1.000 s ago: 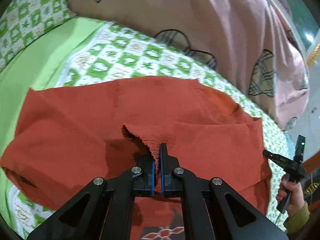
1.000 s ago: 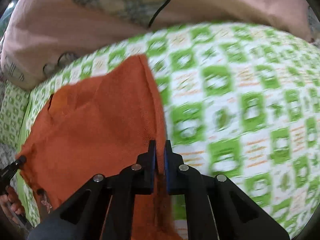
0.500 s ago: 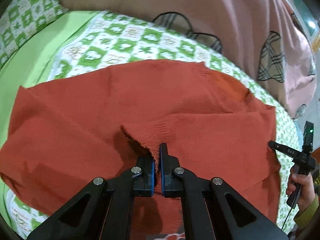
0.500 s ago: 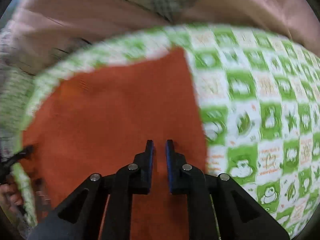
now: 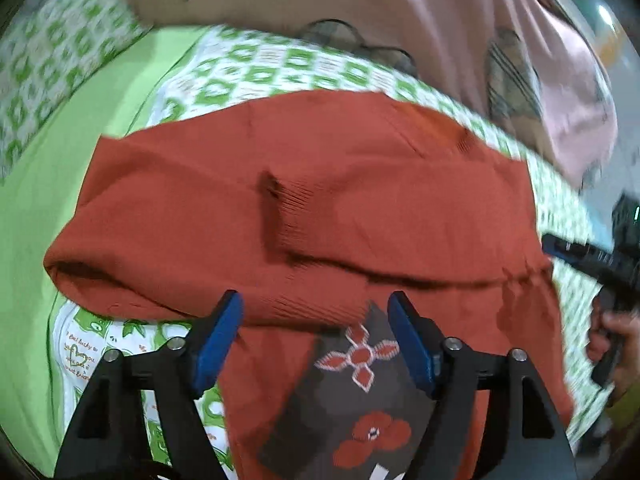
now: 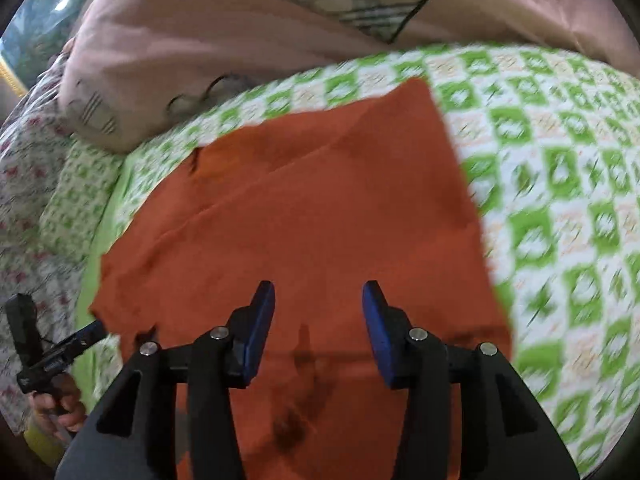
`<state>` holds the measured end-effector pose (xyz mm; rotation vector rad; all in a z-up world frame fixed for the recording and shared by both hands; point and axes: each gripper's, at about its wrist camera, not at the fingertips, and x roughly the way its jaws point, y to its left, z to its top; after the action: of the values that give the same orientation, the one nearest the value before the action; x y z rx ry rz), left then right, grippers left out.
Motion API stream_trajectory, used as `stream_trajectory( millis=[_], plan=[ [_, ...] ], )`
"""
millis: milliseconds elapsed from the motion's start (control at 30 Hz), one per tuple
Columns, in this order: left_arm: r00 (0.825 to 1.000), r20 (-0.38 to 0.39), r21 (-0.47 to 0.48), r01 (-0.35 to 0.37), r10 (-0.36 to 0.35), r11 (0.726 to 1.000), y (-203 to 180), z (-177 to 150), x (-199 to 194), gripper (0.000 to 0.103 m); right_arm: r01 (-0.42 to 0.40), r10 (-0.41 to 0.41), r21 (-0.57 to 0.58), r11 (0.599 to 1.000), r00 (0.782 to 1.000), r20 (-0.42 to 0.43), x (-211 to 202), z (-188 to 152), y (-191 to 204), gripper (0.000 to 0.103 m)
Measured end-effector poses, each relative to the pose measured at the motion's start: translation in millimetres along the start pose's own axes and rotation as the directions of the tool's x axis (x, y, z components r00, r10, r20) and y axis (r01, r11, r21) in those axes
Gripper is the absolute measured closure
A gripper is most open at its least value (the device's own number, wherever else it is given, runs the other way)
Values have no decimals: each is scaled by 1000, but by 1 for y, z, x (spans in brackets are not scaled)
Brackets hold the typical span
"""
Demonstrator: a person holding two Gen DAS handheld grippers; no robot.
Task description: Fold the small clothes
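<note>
A rust-orange knit sweater (image 5: 320,208) lies on the bed, its upper part folded down over the lower part. A grey patch with red flowers (image 5: 356,396) shows near its front edge. A ribbed cuff (image 5: 288,208) rests on top. My left gripper (image 5: 314,334) is open and empty just above the sweater's near edge. In the right wrist view the sweater (image 6: 312,216) lies flat, and my right gripper (image 6: 318,328) is open and empty above it. The right gripper also shows at the right edge of the left wrist view (image 5: 592,256).
The bed has a green-and-white checked sheet (image 6: 560,184) and a plain lime-green strip (image 5: 36,200) on the left. A pink quilt with plaid patches (image 5: 400,16) is heaped at the far side. The other hand-held gripper (image 6: 44,356) shows at the left.
Both grippers have opened and let go of the sweater. The fold they held now lies on the garment, and the left gripper has pulled back toward the near edge.
</note>
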<state>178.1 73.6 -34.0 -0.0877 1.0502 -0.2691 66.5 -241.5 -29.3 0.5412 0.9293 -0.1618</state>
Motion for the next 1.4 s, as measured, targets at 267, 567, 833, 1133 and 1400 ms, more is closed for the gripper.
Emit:
stream_trajectory(
  millis=[267, 567, 833, 1133, 1400],
  plan=[
    [977, 24, 241, -209, 210, 948, -46, -6, 40, 39, -40, 40, -2, 999, 995, -95, 9, -33, 28, 56],
    [997, 7, 120, -80, 80, 989, -10, -10, 11, 101, -9, 11, 33, 999, 998, -58, -5, -34, 20, 56],
    [975, 218, -46, 54, -43, 997, 15, 17, -82, 102, -34, 35, 26, 999, 999, -38, -7, -32, 24, 56],
    [932, 280, 5, 236, -228, 972, -49, 79, -73, 102, -41, 41, 45, 998, 999, -1, -15, -28, 15, 56],
    [911, 119, 138, 379, -395, 915, -172, 97, 30, 102, 13, -18, 135, 991, 999, 36, -32, -27, -25, 56]
  ],
)
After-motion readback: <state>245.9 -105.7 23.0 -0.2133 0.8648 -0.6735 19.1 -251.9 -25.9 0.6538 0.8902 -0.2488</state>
